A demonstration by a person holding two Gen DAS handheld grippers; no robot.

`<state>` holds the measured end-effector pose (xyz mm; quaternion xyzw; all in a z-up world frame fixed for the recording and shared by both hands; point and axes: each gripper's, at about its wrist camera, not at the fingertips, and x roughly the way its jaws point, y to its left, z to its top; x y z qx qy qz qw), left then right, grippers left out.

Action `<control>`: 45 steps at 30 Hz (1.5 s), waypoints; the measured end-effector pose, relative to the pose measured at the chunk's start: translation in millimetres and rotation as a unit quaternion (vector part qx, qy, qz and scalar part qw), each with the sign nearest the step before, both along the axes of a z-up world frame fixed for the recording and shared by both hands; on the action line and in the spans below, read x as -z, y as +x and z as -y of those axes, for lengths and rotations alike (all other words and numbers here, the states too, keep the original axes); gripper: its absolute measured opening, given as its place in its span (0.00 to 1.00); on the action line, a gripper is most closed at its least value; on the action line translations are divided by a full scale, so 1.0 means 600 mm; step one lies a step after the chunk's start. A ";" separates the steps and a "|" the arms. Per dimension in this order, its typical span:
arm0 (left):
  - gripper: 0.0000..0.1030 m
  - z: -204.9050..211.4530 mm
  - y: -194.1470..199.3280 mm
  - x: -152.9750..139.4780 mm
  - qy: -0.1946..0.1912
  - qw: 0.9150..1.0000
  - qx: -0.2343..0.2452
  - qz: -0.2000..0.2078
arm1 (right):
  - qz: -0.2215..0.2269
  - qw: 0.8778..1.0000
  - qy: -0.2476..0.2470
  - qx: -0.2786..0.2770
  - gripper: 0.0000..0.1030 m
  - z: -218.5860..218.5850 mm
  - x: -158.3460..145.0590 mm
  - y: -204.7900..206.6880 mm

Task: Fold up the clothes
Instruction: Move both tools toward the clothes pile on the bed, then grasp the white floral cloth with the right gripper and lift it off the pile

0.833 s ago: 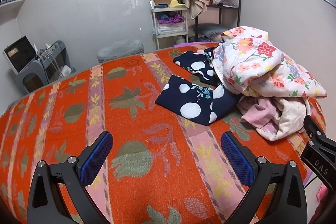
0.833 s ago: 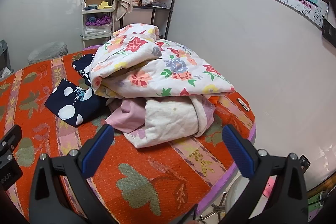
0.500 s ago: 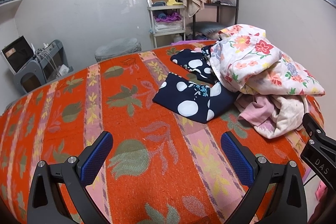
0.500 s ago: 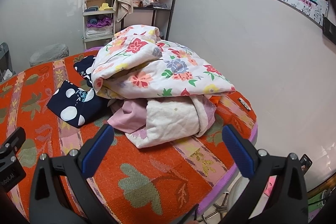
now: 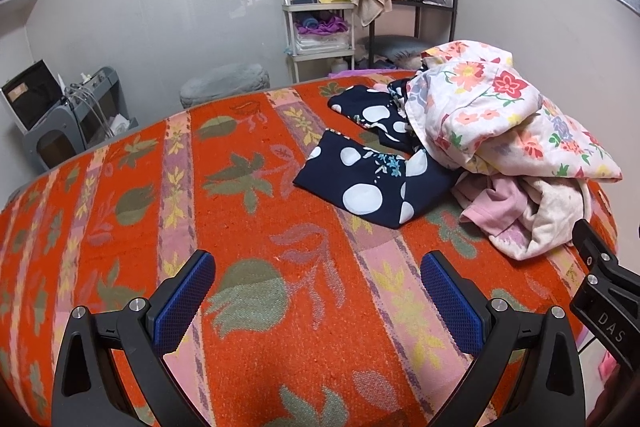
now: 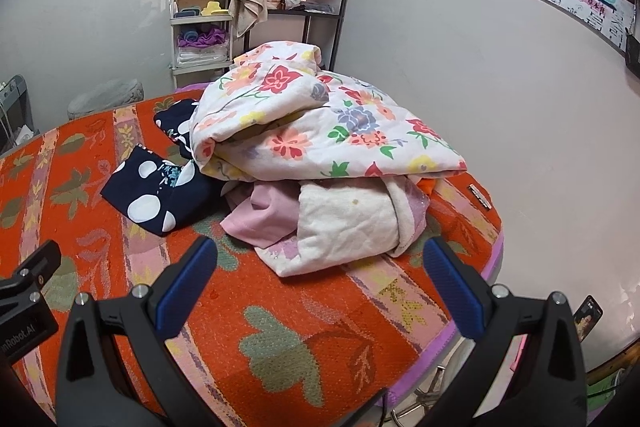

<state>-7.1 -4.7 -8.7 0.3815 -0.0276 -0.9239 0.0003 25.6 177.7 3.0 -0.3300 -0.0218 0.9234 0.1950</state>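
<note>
Left gripper (image 5: 316, 291) and right gripper (image 6: 320, 279): jaws wide apart, nothing between them, both over the orange bed cover (image 5: 248, 235). Clothes pile (image 6: 320, 155) sits centre frame in right view; navy polka-dot garment (image 5: 372, 183) touches its left edge.

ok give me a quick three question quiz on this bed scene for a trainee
1. True or false: the white floral quilt lies on top of the pink garment.
2. Which folded item lies flat on the orange patterned bedspread, left of the pile? A) navy polka-dot garment B) striped shirt C) green jacket
3. Fill in: the jaws of the left gripper and right gripper stand ____, holding nothing.

Key: 1 true; 2 A; 3 open
</note>
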 end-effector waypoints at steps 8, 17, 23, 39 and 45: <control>1.00 0.013 -0.010 0.013 0.011 1.000 -0.011 0.007 | -0.005 1.000 -0.014 0.013 1.00 -0.022 0.000 -0.004; 1.00 0.009 -0.009 0.015 0.009 1.000 -0.006 0.007 | -0.004 1.000 -0.017 0.011 1.00 -0.028 0.001 -0.007; 1.00 0.013 -0.012 0.033 -0.030 0.999 -0.005 -0.017 | -0.009 1.000 -0.001 -0.007 1.00 -0.017 0.005 -0.014; 1.00 0.113 -0.092 0.187 -0.056 0.997 -0.039 0.032 | 0.024 0.994 -0.100 -0.043 1.00 0.047 0.157 -0.143; 1.00 0.101 -0.098 0.214 -0.066 0.996 -0.035 0.055 | 0.042 0.995 -0.085 -0.028 1.00 0.040 0.193 -0.155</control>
